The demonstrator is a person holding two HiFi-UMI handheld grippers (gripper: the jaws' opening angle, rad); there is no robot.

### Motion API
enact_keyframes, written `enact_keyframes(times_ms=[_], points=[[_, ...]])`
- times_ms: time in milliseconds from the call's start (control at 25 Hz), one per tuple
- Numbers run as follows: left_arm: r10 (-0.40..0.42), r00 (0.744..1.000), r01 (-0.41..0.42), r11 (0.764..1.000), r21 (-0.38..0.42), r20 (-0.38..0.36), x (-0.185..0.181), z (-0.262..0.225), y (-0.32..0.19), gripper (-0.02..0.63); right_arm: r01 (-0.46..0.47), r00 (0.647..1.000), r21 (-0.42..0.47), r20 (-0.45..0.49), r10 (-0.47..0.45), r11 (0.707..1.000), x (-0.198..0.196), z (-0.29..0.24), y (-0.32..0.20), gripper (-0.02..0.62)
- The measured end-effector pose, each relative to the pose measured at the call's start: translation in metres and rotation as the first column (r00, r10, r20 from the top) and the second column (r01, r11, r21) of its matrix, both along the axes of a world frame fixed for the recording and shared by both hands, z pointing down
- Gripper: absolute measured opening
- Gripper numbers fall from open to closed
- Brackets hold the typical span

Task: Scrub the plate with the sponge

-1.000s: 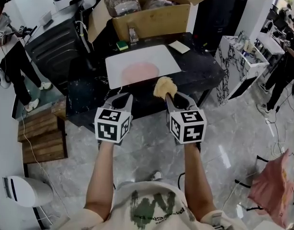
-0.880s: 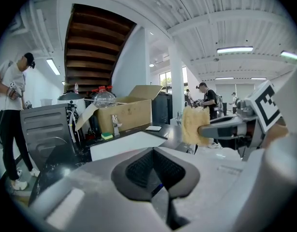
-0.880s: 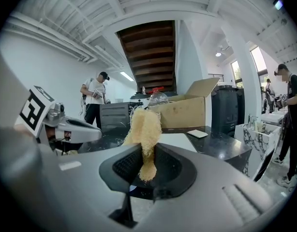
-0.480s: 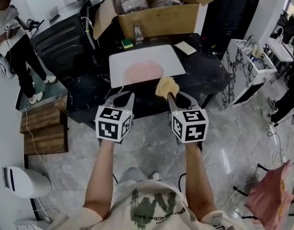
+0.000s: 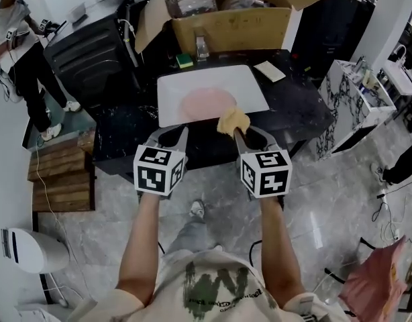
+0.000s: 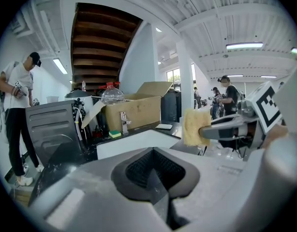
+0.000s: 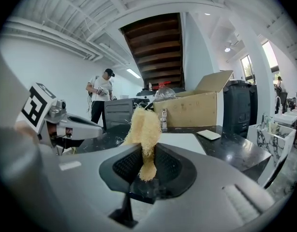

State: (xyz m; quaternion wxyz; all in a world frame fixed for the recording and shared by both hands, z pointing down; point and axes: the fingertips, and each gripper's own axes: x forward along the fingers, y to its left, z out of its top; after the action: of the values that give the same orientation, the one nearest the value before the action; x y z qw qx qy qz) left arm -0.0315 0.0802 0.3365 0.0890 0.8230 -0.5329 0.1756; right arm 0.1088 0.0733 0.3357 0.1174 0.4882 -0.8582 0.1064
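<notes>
Holding the yellow sponge (image 5: 233, 121) pinched by its lower end in my right gripper (image 5: 245, 138), I am letting most of it stand up past the jaw tips, so the soft part can meet the dish first. My left gripper (image 5: 168, 138) is hanging level beside it, jaws together on nothing, probably free to steady things. Both are hovering at the near edge of the black table (image 5: 125, 133), not yet over the work. Just beyond the sponge, the pink plate (image 5: 206, 103) is lying flat on a white board (image 5: 249, 86), untouched by either tool, and nothing is standing between sponge and plate. Farther back, a green sponge (image 5: 185, 60), a metal fitting (image 5: 202, 46) and a white card (image 5: 269, 71) are sitting clear of the board, in front of an open cardboard box (image 5: 239, 25). A person (image 5: 18, 39) is standing well off to the left.
</notes>
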Motion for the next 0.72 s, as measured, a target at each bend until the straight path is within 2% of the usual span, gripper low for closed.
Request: enact_keyframes(times_ms=[280, 720], points=[[-0.020, 1.000, 0.020, 1.000, -0.014, -0.010, -0.024, 0.011, -0.054, 0.005, 0.027, 0.999, -0.017, -0.026, -0.027, 0.999, -0.025, 0.009, -0.055, 0.064], [-0.004, 1.000, 0.003, 0.999, -0.052, -0.024, -0.059, 0.015, -0.156, 0.005, 0.016, 0.998, -0.054, -0.053, -0.019, 0.998, -0.061, 0.008, -0.153, 0.064]])
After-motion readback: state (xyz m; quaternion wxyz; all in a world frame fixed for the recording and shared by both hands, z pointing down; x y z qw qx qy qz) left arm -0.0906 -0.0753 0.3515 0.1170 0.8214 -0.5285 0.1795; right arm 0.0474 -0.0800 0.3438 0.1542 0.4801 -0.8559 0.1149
